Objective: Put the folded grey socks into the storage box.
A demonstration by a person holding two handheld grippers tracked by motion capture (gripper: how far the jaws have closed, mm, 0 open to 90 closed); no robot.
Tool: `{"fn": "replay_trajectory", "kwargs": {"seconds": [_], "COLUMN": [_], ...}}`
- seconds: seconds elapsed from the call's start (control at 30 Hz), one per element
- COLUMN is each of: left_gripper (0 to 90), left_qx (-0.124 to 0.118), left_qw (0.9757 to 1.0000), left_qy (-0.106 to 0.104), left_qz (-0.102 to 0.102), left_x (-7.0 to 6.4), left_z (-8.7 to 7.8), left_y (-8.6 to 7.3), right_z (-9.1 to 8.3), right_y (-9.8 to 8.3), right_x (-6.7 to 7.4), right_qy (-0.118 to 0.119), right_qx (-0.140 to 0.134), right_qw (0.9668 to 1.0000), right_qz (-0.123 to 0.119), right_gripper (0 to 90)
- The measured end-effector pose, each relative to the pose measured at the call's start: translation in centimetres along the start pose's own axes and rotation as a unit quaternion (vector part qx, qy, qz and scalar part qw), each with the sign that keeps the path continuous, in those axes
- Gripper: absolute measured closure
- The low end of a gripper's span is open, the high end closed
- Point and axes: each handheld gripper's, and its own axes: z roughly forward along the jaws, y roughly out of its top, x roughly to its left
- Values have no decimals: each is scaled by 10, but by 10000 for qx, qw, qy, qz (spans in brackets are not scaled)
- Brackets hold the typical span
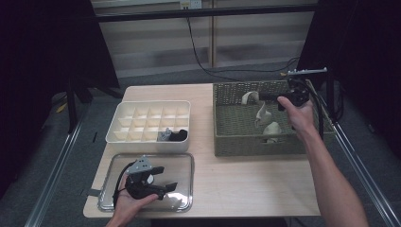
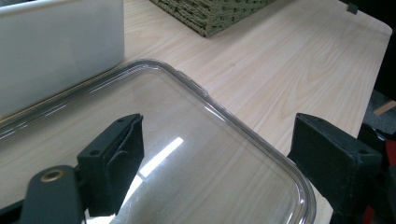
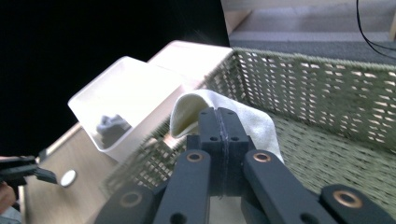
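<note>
Over the woven basket (image 1: pixel 236 135) at the right of the table (image 1: pixel 246 184), the right gripper (image 1: pixel 255 98) is pinched tight on a cream-white cloth (image 1: pixel 249 97), a sock by the look of it. From the right gripper view its 2 black jaws meet flush, with no gap between the pads, and the cloth (image 3: pixel 233 114) folds over their tips and hangs down behind them, above the basket floor. The high view shows the gripper held level, pointing left across the basket, with the cloth lifted near the basket's back wall. More pale cloth pieces (image 1: pixel 267 124) lie lower in the basket, apart from the held one.

At the near left corner of the table, the left gripper (image 1: pixel 166 182) rests over a clear plastic lid (image 1: pixel 182 205). Its jaws stand wide apart, and the left gripper view shows nothing between them except the clear lid (image 2: pixel 224 154) and the wood beneath; whether the jaw tips touch the lid I cannot tell.

Behind the lid sits a white divided organizer box (image 1: pixel 142 142) with many small compartments. Dark and grey rolled items (image 1: pixel 172 135) lie in 2 neighbouring compartments of its front row, toward the right.
</note>
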Motion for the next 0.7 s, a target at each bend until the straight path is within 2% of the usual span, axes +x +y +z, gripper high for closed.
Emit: {"fn": "replay_trajectory", "kwargs": {"seconds": [0.33,0.5,0.7], "left_gripper": [196,247,258], "left_qx": [-71,-98,-115], "left_qw": [10000,9999,9999], "left_qy": [-55,-93,-93], "left_qz": [-23,-15,37], "left_x": [-3,-3,-5], "left_z": [-1,-2,-1], "left_y": [0,0,2], "right_z": [-6,-11,-14], "right_y": [2,3,3], "right_x": [11,18,26], "right_qy": [151,220,316], "right_qx": [-163,-243,-279], "right_qw": [9998,9994,9989], "right_qz": [-23,-112,-194], "right_gripper": [900,900,900]}}
